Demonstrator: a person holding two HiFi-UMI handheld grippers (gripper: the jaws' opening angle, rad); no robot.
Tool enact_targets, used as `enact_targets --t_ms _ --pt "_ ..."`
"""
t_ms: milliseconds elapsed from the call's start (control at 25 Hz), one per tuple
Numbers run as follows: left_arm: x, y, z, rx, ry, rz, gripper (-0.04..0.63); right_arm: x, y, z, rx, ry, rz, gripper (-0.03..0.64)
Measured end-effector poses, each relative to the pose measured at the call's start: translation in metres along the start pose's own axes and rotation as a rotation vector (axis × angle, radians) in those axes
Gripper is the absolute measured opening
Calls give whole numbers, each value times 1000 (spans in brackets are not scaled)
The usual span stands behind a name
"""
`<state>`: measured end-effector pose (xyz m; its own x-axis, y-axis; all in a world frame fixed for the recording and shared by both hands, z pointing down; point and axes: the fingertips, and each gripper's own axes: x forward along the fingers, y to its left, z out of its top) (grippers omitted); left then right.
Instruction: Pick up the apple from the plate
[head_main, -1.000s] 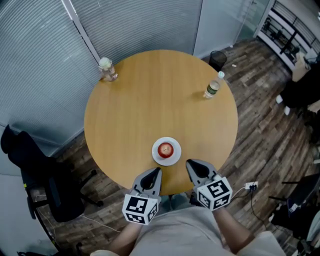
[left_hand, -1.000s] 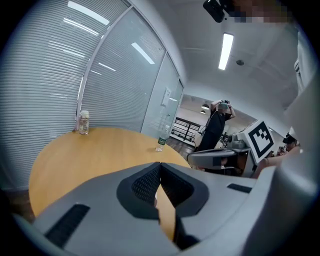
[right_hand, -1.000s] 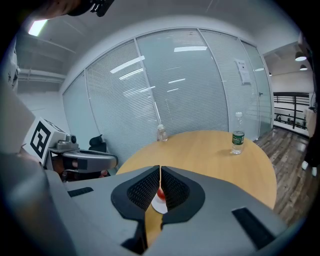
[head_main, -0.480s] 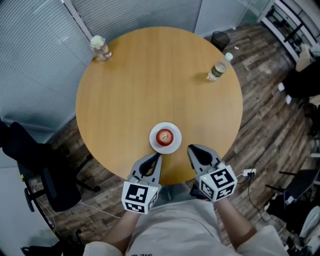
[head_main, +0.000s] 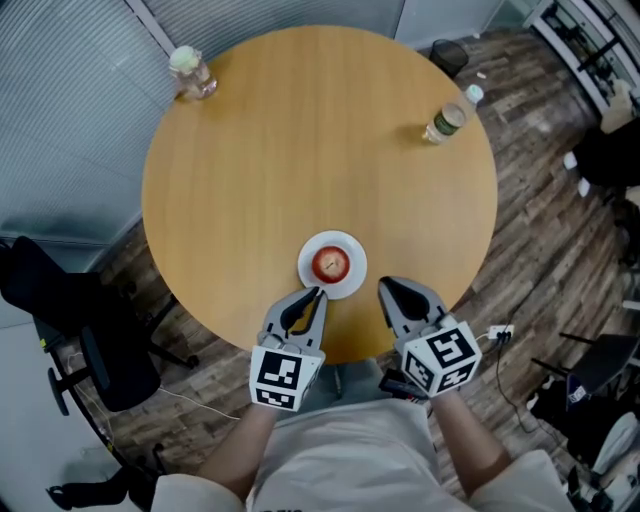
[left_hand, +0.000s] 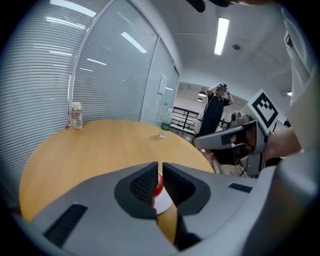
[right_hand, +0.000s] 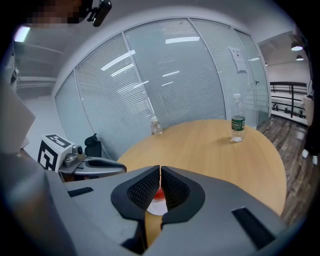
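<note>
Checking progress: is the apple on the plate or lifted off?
On it: the apple rests in the middle of the white plate, rim visible all round.

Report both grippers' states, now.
Left gripper: closed, holding nothing; the apple lies ahead on its plate.
Right gripper: closed, holding nothing.

A round wooden bench (head_main: 300, 150) stood on a dark plank floor (head_main: 530, 250). Behind the bench ran glass walls with closed grey blinds (head_main: 60, 110). A black office chair (head_main: 100, 350) sat to its left, a black bin (head_main: 449, 55) stood just past its far edge, and a strip light (left_hand: 220, 36) glowed overhead.
</note>
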<state>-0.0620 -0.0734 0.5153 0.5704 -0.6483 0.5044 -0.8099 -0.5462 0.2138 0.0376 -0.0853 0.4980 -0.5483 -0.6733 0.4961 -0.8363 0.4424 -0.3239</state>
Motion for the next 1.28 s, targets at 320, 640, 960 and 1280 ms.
enact_targets --t_ms 320,640,960,1280 --pt "22 10 -20 24 72 -9 123 8 -6 -10 11 33 1 32" --pt "47 15 -39 53 165 -24 291 8 -12 -10 17 36 -8 32" --pt "70 20 -58 77 262 -34 380 9 -12 -12 31 52 -10 32" --pt "89 23 -66 92 289 -33 413 4 -21 -18 48 67 -28 32"
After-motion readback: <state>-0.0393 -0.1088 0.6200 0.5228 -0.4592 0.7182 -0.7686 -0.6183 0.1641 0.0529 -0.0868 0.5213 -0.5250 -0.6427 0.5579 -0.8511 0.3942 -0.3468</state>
